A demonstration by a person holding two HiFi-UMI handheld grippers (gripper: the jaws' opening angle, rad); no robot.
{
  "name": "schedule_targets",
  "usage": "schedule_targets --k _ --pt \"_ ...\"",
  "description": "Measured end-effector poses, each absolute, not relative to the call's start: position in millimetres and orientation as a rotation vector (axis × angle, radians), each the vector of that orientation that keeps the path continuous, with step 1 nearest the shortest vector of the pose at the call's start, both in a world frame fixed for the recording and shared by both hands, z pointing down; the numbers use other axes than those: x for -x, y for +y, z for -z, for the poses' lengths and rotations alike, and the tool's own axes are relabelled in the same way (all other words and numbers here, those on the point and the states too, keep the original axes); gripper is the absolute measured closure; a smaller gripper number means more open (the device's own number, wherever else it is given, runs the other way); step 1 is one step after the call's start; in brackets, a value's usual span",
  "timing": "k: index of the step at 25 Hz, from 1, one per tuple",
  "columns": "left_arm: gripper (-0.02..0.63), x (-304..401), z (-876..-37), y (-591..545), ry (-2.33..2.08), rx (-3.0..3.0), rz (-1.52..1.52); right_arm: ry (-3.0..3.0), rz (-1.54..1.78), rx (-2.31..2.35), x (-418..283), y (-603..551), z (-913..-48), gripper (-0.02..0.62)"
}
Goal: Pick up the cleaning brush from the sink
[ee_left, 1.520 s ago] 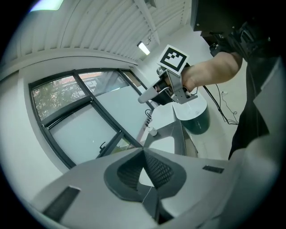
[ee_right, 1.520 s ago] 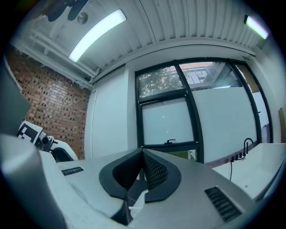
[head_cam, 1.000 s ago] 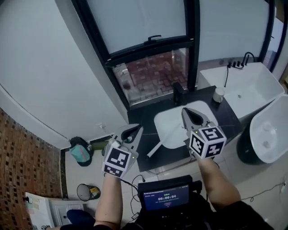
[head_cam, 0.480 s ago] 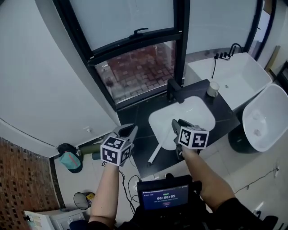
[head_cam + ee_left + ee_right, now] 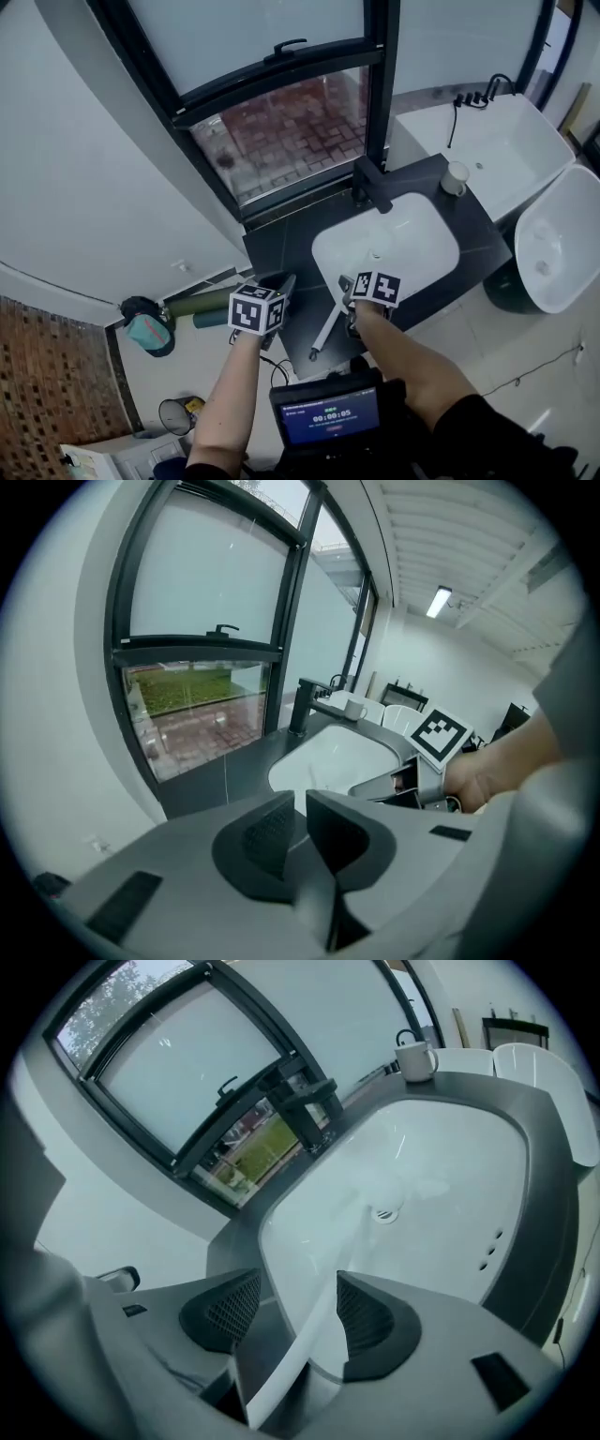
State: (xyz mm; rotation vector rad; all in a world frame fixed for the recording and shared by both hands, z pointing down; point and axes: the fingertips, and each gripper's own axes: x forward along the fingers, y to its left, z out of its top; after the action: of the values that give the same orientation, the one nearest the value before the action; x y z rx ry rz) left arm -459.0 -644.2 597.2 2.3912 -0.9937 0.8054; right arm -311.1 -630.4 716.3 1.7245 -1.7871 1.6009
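A white cleaning brush (image 5: pixel 324 333) lies with its long handle sticking out of the white sink (image 5: pixel 417 242) over the dark counter's front edge. In the right gripper view the brush handle (image 5: pixel 323 1312) runs up between my jaws toward the drain. My right gripper (image 5: pixel 298 1283) is opening, its pads standing apart from the handle on both sides. In the head view, the right gripper (image 5: pixel 357 281) hangs over the sink's near rim. My left gripper (image 5: pixel 300 799) is shut and empty, to the left of the sink (image 5: pixel 328 752) above the counter; the head view also shows this left gripper (image 5: pixel 280 283).
A black faucet (image 5: pixel 373 187) stands at the back of the sink below a dark-framed window. A white cup (image 5: pixel 456 176) sits on the dark counter (image 5: pixel 281 248) at the right. A white tub (image 5: pixel 506 150) and a toilet (image 5: pixel 558 248) lie further right.
Both grippers have dropped from in front of the window down to the counter and sink. The right jaws have gone from shut to open, now either side of the brush handle.
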Motion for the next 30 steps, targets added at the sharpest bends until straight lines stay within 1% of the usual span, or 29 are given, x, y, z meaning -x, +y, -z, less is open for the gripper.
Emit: schedule_targets --k 6,7,8,13,14,15,19,23,30 --pt "0.56 450.3 -618.0 -656.1 -0.92 -2.384 -0.819 -1.682 -1.704 -1.701 320.4 -647.8 -753.1 0.342" --pt "0.56 451.7 -620.9 -658.5 -0.925 -2.379 -0.815 -1.657 -1.721 -1.697 321.7 -650.2 -760.4 0.372" --pt "0.56 453.7 -623.3 -661.0 -0.931 -2.373 -0.808 -1.62 -1.729 -1.701 321.2 -652.2 -767.6 0.379" --pt "0.56 468.6 -625.4 -667.2 -1.009 -2.359 -0.746 -1.448 -1.729 -1.675 316.9 -654.9 -803.8 0.379" --pt "0.56 474.1 -625.2 -666.3 -1.019 -2.357 -0.733 -1.424 -1.751 -1.666 320.4 -653.9 -809.5 0.414" --pt "0.56 479.9 -624.6 -665.2 -1.026 -2.356 -0.722 -1.401 -1.764 -1.662 323.4 -653.3 -813.7 0.488" --pt "0.56 495.6 -620.3 -659.8 -1.055 -2.379 -0.651 -1.365 -1.752 -1.655 323.8 -656.5 -817.4 0.496" --pt "0.56 504.7 -618.3 -643.6 -1.064 -2.364 -0.617 -1.357 -1.819 -1.685 320.2 -647.0 -815.0 0.518" --pt "0.56 497.4 -591.3 -611.3 -1.035 -2.425 -0.576 -1.408 -1.877 -1.793 295.6 -617.4 -777.6 0.529"
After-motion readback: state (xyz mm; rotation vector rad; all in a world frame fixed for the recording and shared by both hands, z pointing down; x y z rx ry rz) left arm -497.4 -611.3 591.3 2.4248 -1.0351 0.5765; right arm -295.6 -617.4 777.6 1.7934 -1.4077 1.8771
